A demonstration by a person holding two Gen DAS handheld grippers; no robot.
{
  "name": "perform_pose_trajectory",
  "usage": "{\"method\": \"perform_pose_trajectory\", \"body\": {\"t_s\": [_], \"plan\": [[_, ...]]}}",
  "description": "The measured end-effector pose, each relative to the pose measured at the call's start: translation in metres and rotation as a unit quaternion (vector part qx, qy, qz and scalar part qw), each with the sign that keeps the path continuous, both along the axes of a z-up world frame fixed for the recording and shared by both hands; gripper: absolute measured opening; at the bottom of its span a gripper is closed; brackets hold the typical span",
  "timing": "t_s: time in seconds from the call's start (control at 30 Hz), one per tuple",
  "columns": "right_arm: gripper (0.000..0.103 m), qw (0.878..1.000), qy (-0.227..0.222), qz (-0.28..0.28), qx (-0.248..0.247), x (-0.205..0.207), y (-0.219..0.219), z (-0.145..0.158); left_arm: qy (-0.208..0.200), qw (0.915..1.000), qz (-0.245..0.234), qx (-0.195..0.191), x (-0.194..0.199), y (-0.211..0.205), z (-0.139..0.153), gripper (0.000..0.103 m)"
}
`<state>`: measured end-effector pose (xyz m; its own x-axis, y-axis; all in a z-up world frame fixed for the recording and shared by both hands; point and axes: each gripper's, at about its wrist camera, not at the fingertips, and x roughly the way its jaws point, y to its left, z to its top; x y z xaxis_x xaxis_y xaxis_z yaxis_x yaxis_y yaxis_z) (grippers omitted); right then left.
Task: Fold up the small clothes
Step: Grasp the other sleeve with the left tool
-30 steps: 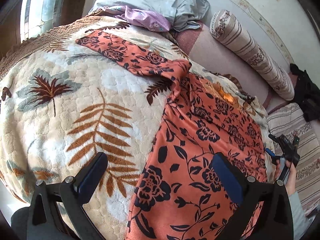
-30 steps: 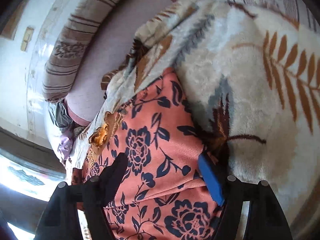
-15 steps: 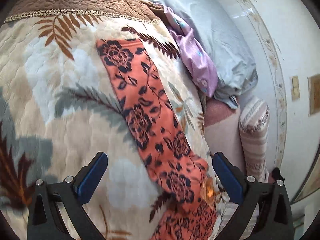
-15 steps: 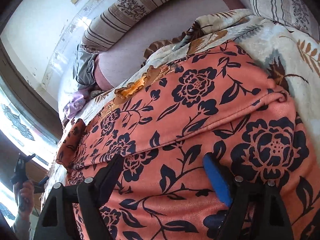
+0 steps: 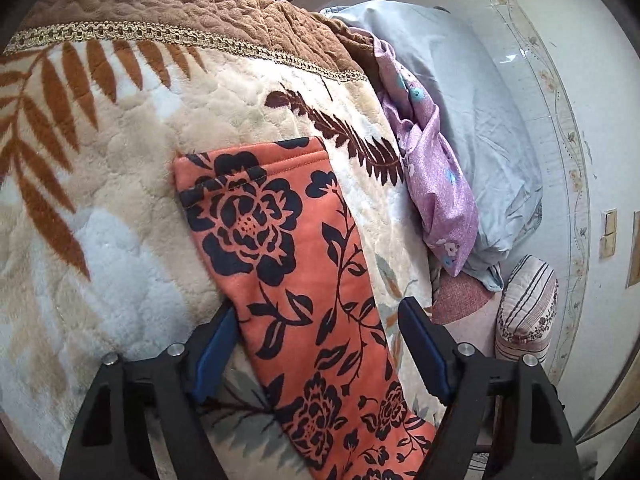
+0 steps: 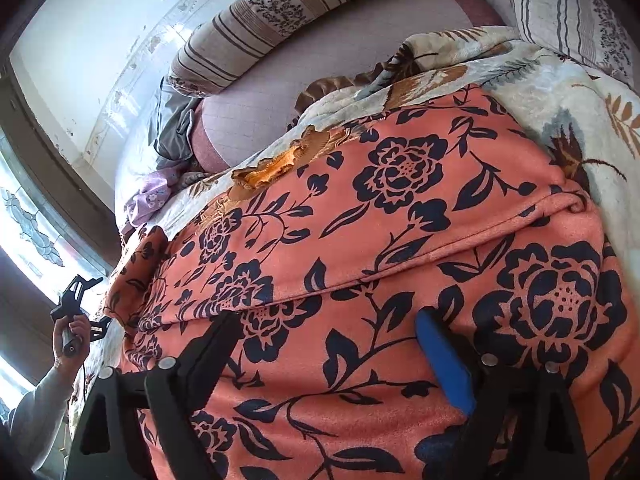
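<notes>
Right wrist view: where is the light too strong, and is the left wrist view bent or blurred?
In the right wrist view the window at the left edge is blown out to white, while the orange floral garment stays evenly lit and sharp. In the left wrist view the fisheye bends the wall trim into an arc; the garment's hem is crisp.

The garment (image 5: 304, 280) runs out of the bottom edge; the blanket (image 5: 120, 216) under it is hidden there.

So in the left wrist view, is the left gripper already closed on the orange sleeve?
No: the left gripper is open, its two fingers standing on either side of the orange floral sleeve, which lies flat on the leaf-print blanket.
</notes>
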<state>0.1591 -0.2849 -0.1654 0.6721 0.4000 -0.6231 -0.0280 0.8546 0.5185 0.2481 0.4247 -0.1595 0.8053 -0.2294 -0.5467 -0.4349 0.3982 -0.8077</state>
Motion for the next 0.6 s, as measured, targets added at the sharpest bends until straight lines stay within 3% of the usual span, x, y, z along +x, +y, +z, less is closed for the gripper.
{"method": "perform_pose_trajectory", "body": {"t_s": [0.1, 0.13, 0.17, 0.2, 0.27, 0.3, 0.4, 0.5, 0.6], "plan": [[0.092, 1.000, 0.000, 0.001, 0.001, 0.000, 0.000, 0.000, 0.018, 0.9998, 0.010, 0.003, -0.002, 0.005, -0.004, 0.055], [0.092, 1.000, 0.000, 0.001, 0.001, 0.000, 0.000, 0.000, 0.029, 0.9994, 0.014, 0.008, -0.002, 0.007, -0.005, 0.041], [0.092, 1.000, 0.000, 0.001, 0.000, 0.000, 0.000, 0.000, 0.048, 0.9986, 0.019, 0.016, -0.001, 0.009, -0.007, 0.015], [0.092, 1.000, 0.000, 0.001, 0.000, 0.000, 0.000, 0.000, 0.071, 0.9969, 0.023, 0.025, 0.000, 0.012, -0.011, 0.004], [0.092, 1.000, 0.000, 0.001, 0.000, 0.000, 0.000, 0.000, 0.076, 0.9962, 0.021, 0.036, 0.001, 0.012, -0.009, 0.005], [0.092, 1.000, 0.000, 0.001, 0.000, 0.000, 0.000, 0.001, 0.091, 0.9932, 0.020, 0.070, 0.003, 0.006, 0.002, 0.005], [0.092, 1.000, -0.001, 0.001, 0.001, 0.000, 0.000, 0.001, 0.082, 0.9700, -0.012, 0.229, 0.005, -0.040, 0.061, 0.004], [0.092, 1.000, -0.002, 0.001, 0.003, -0.001, -0.001, 0.001, 0.002, 0.9460, -0.071, 0.316, -0.001, -0.114, 0.132, 0.004], [0.092, 1.000, -0.002, 0.000, 0.005, -0.001, -0.001, 0.001, -0.091, 0.9226, -0.141, 0.347, -0.007, -0.206, 0.193, 0.004]]}}
